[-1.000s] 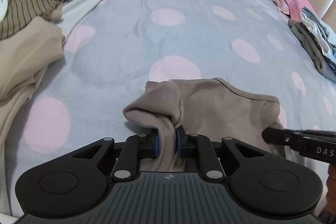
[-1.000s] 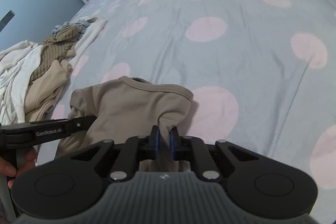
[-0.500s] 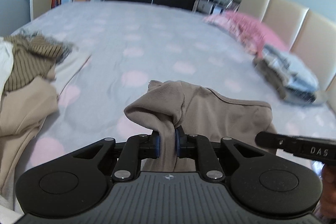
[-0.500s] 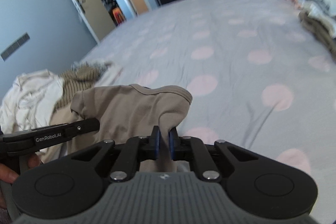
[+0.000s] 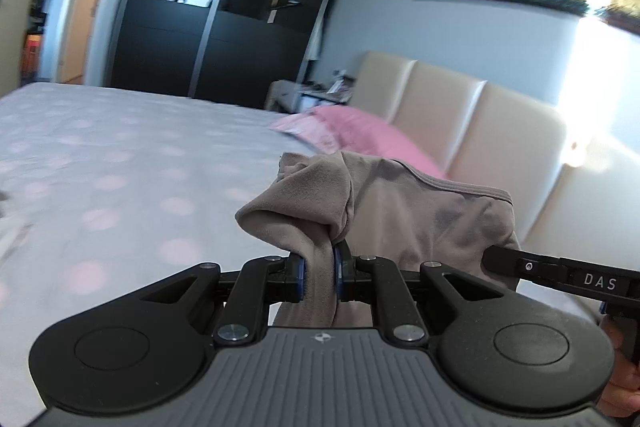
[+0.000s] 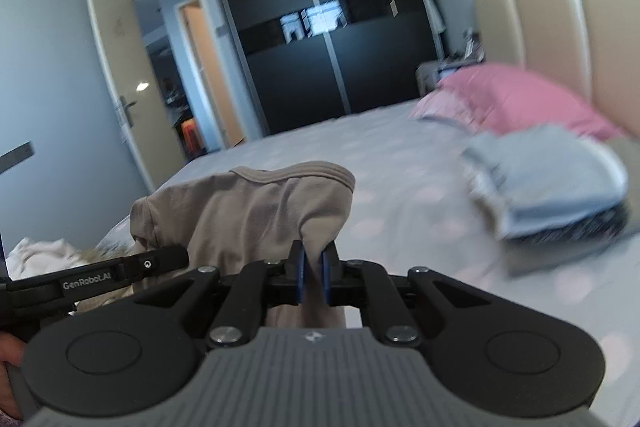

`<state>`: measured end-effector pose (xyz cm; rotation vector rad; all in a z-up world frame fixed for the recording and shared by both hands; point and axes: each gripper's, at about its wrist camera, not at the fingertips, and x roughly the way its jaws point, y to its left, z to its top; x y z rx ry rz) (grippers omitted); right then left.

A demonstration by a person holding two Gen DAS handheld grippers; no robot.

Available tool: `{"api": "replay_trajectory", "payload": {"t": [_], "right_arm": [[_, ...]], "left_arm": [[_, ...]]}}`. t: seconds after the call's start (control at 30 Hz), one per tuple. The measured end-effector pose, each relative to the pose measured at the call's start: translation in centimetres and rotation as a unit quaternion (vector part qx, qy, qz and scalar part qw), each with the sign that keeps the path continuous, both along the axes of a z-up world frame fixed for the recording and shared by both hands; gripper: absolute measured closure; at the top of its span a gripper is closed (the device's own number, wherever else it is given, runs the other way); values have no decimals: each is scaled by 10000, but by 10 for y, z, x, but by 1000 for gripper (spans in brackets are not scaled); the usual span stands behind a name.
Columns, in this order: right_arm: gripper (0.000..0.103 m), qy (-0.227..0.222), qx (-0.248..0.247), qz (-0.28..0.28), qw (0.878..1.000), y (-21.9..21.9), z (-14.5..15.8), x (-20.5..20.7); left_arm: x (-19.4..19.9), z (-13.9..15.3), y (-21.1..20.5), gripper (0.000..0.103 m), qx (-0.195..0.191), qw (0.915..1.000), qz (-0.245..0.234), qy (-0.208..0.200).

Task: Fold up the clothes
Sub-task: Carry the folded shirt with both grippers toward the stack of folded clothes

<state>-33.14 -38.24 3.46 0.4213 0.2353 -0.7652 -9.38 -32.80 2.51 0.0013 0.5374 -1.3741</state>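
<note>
Bed (image 5: 100,163): a broad, soft grey cover with pale pink dots, the flat ground for the folding.
Headboard (image 5: 472,131): cream padded panels, smooth.
Pink pillow (image 6: 520,99): plump, lying up by the headboard.
Folded stack (image 6: 548,187): blurred blue-grey cloth squared up near the pillow, likely finished pieces parked aside.
Taupe garment (image 5: 400,211): soft, limp knit with a ribbed edge band, held up above the bed between both grippers, probably so it hangs straight.
Left gripper (image 5: 319,277): pads pinched tight on a bunched corner.
Right gripper (image 6: 313,277): clamped on the opposite corner, cloth draping down between the pads.
</note>
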Motion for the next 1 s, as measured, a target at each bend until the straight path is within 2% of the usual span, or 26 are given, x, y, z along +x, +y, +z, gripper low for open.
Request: {"api": "replay_trajectory", "payload": {"t": [0.17,0.27,0.47,0.53,0.67,0.8,1.0], "right_arm": [[93,52,-200,-353,9992,-67,30,-50],[93,271,-328,-504,9978,-113,47,-71],[93,615,-563,-786,9934,-204,71,-98],[93,675,-620,-881,9919,-234,74,-103],[93,677,-564,-1056,9905,-293,75,-109],[93,704,-445,-1138,9900,-350,62,-105],[93,783,-205,-1132,9903,-430,28,-80]], "left_arm": [[-37,19,-86,92,-24,9987,-503,99],[-55,27,-141,92,2,9968,-786,123],[-88,38,-242,92,-90,9925,-1217,-103],[-93,34,-269,92,-74,9916,-1265,-251],[-103,24,-322,92,-34,9894,-1339,-564],[-112,14,-375,92,6,9861,-1411,-876],[-89,-18,-433,91,377,9869,-1315,-855]]}}
